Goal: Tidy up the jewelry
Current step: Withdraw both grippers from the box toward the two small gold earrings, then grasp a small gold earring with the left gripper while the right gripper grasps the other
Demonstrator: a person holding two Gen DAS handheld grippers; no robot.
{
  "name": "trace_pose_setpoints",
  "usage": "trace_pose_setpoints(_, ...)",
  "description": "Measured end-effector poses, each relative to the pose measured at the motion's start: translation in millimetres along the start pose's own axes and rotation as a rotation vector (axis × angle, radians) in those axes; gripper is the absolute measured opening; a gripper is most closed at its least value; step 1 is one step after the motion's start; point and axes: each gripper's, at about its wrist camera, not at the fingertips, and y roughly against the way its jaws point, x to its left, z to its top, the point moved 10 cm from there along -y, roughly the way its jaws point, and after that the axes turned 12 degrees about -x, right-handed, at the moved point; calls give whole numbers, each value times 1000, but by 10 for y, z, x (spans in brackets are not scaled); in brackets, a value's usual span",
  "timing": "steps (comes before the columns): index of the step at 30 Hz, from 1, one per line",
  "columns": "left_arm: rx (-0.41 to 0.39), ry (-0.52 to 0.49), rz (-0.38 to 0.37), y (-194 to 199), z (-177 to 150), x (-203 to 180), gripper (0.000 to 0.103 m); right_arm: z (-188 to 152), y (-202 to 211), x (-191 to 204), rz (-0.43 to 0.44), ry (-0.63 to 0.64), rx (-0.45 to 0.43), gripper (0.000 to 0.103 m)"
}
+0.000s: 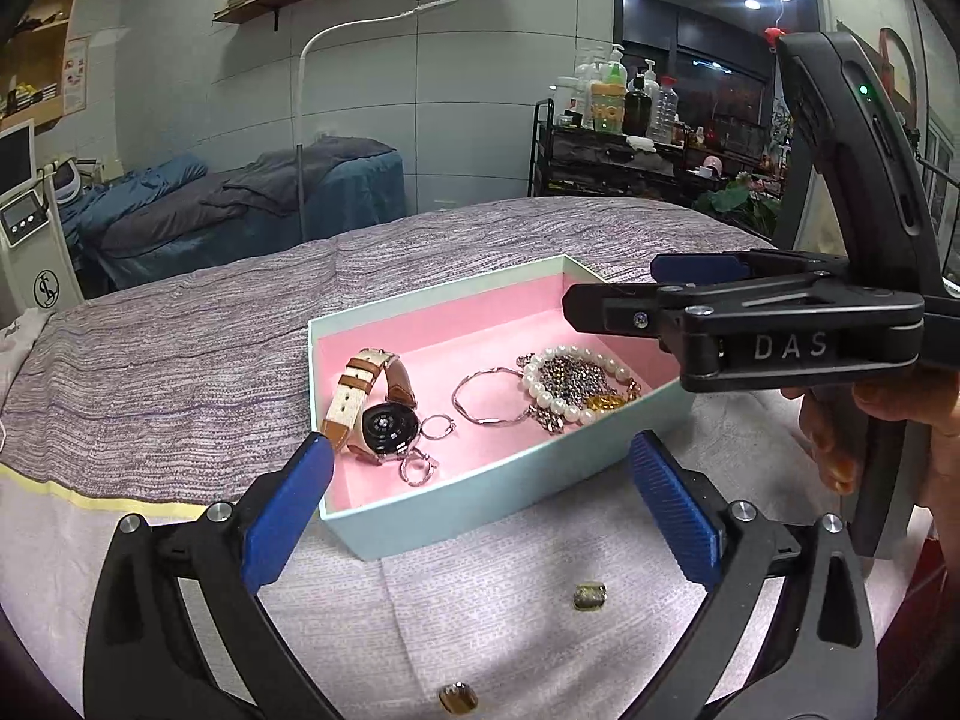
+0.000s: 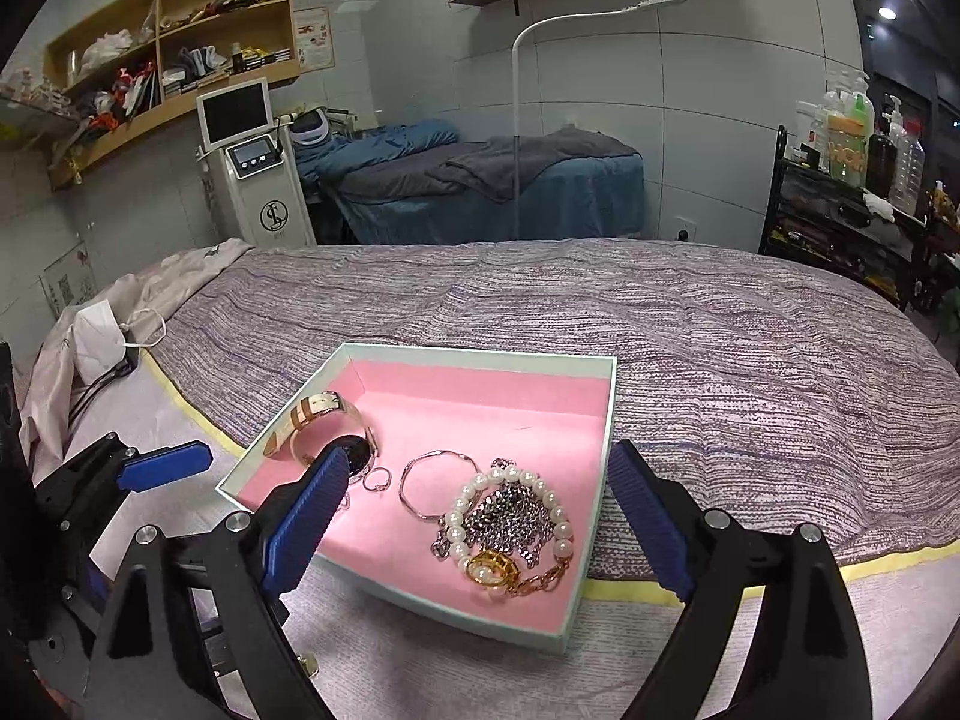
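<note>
While both grippers gape empty, jewelry fills the box (image 2: 606, 396).

Jewelry (image 2: 504, 516) in pink-lined box (image 2: 480, 354)

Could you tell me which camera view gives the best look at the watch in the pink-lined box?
The left wrist view: the watch lies unobstructed, showing its dark round case back and white-and-brown strap. In the right wrist view, the right gripper's blue finger covers part of the watch, leaving mainly the strap visible.
</note>
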Motion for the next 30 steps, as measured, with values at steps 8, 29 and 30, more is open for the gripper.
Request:
trace_pose_setpoints(8, 17, 12, 67, 354, -300, 123, 97, -264, 307, 123, 30, 28, 46, 88)
trace_pose_setpoints(29, 138, 66, 39, 595, -939, 88, 58, -1143, 431, 671, 140, 203, 261, 68)
trace_pose_setpoints(30, 139, 65, 35, 577, -924, 78, 57, -1152, 418, 681, 139, 211, 263, 67)
